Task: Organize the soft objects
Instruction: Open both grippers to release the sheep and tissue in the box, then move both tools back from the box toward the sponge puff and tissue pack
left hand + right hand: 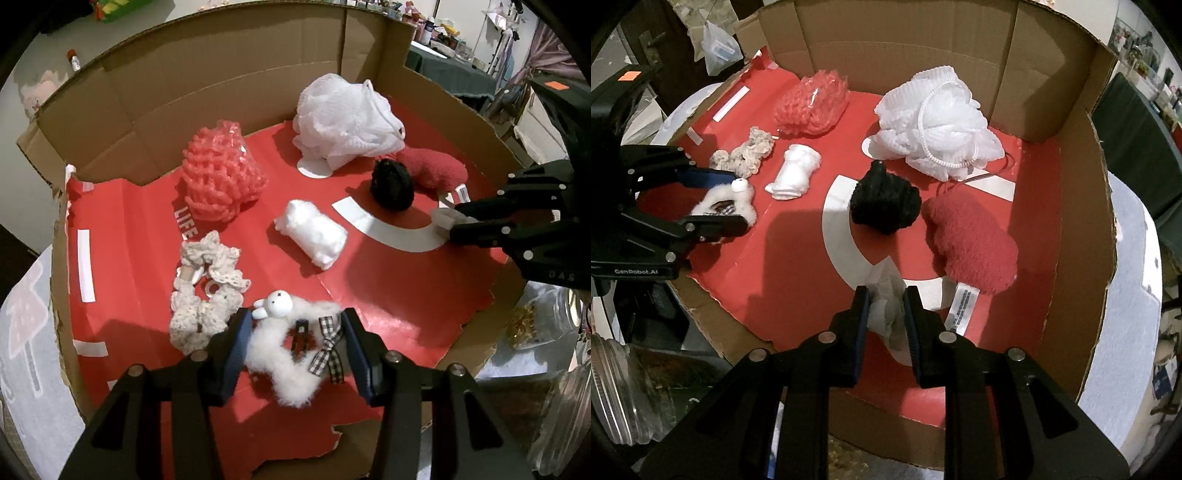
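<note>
Both grippers low inside the cardboard box, each on a soft item.

Left wrist view: the left gripper (295,343) pinches the fluffy white bunny hair tie (284,354) at the near edge of the red box floor (388,306), likely to set it by the crocheted scrunchie (207,295).
Right wrist view: the right gripper (886,314), pressed nearly together, squeezes a crumpled white tissue (888,306) near the red plush (971,240), probably grouping it there.

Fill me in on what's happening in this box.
A person works two handheld grippers over a cardboard box lined in red, sorting soft things. The right gripper is shut on a crumpled white wad. The left gripper straddles a fluffy white bunny scrunchie; whether its pads press it is unclear. A white mesh pouf, black ball and red plush lie untouched.
</note>
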